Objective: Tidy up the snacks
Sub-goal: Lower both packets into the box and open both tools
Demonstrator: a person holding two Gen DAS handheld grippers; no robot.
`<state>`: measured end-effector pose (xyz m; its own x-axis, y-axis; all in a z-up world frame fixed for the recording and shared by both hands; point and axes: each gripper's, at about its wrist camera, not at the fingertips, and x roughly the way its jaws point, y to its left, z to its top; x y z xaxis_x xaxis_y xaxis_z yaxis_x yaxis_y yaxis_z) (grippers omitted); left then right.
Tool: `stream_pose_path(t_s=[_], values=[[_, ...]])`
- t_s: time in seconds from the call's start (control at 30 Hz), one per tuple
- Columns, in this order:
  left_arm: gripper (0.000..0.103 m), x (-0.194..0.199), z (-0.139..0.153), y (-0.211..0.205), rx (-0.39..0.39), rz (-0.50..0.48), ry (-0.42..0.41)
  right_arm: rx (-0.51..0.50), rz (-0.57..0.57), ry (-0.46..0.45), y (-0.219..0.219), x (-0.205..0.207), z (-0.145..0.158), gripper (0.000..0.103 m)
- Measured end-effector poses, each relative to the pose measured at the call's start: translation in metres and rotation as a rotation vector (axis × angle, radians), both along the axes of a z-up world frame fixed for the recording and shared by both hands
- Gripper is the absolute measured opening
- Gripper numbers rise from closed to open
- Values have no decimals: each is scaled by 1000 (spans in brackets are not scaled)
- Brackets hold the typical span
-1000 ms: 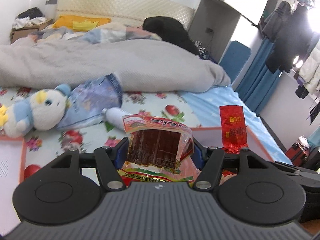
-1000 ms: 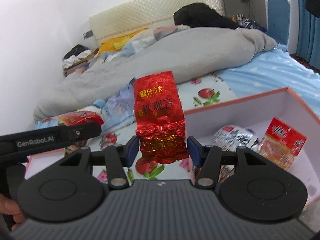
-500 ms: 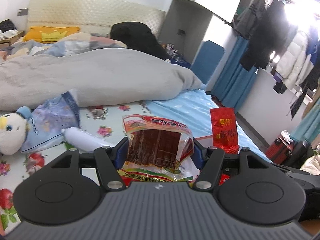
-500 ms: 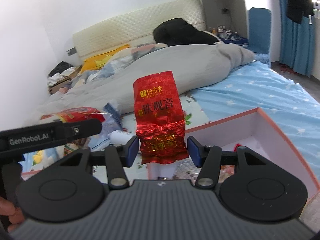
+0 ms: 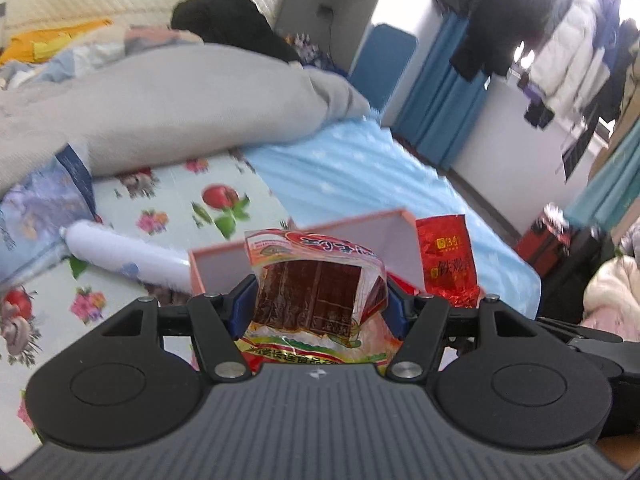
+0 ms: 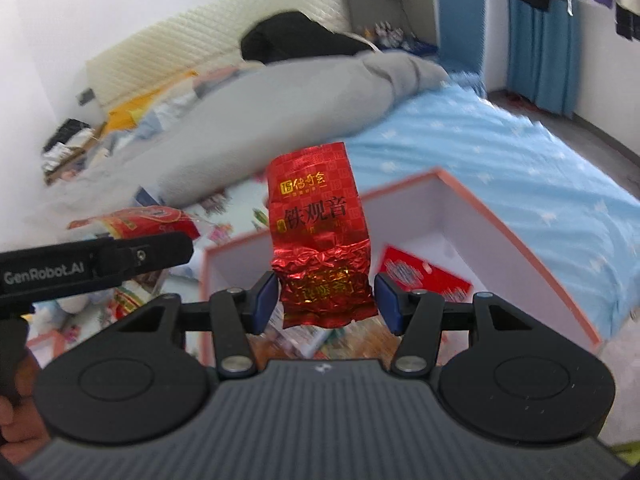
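Currently held: two snack packets, one per gripper, above an open box.

Left gripper (image 5: pixel 322 306): tilted downward, pads pressed on the sides of a clear packet of dark snack slabs (image 5: pixel 316 284) with a red-and-yellow printed edge; packet stands upright between the fingers. Right gripper (image 6: pixel 326 300): likewise tilted downward, clamped on the crumpled lower end of a red foil tea packet (image 6: pixel 318 236), which rises upright ahead of the fingers. Pink-rimmed white box (image 6: pixel 500 232): just ahead of and below both tools, resting on the bed; a red packet (image 6: pixel 424 276) lies inside, past the right fingertip. White tube (image 5: pixel 124 258): on the floral sheet, ahead-left of the left tool. Hand (image 6: pixel 16 428): partly visible at the right view's left edge, under the left tool's body.
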<state>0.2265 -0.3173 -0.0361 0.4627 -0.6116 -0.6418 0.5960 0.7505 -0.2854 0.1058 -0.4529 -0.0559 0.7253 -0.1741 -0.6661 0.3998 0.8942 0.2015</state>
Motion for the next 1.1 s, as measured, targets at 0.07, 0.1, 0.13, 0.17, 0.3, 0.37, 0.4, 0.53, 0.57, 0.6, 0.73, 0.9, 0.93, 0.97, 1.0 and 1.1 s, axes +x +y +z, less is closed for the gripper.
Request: stream_pose_path(t_s=[0.07,0.1,0.13,0.17,0.3,0.37,0.4,0.53,0.57,0.6,0.73,0.9,0.93,0.97,1.0,1.1], values=[[68,2,-12,-7,23,-15,16,4,-3,28,-1,-2,-11,56],[68,3,-19,-11,35,-22,29,7,-5,41,-2,-2,-17,56],[68,4,-25,-13,45,-28,41,15,-8,50,-3,-4,-21,56],[68,5,-31,-16,55,-33,56,26,-12,60,-4,-4,-26,56],[68,8,-49,-23,87,-46,84,62,-17,93,-9,-4,-43,56],[68,10,-56,-26,100,-44,93,72,-20,105,-11,-4,-50,56],[69,10,-58,-27,103,-45,98,78,-21,109,-12,-5,-53,56],[69,14,-67,-30,124,-47,107,89,-22,123,-12,-6,-63,56],[69,15,-68,-30,127,-47,110,91,-23,125,-12,-6,-64,56],[69,16,-68,-30,129,-48,112,94,-24,128,-13,-5,-65,56],[71,17,-66,-30,140,-50,110,97,-38,132,-16,-4,-66,55],[84,14,-55,-28,154,-47,87,91,-52,122,-17,-4,-58,55],[85,14,-52,-27,158,-47,83,93,-61,121,-18,-5,-56,62],[86,13,-49,-26,157,-48,80,93,-68,111,-18,-7,-53,70],[87,12,-45,-25,153,-50,76,91,-69,101,-18,-8,-50,70],[89,7,-32,-20,143,-60,56,76,-64,78,-17,-12,-38,70]])
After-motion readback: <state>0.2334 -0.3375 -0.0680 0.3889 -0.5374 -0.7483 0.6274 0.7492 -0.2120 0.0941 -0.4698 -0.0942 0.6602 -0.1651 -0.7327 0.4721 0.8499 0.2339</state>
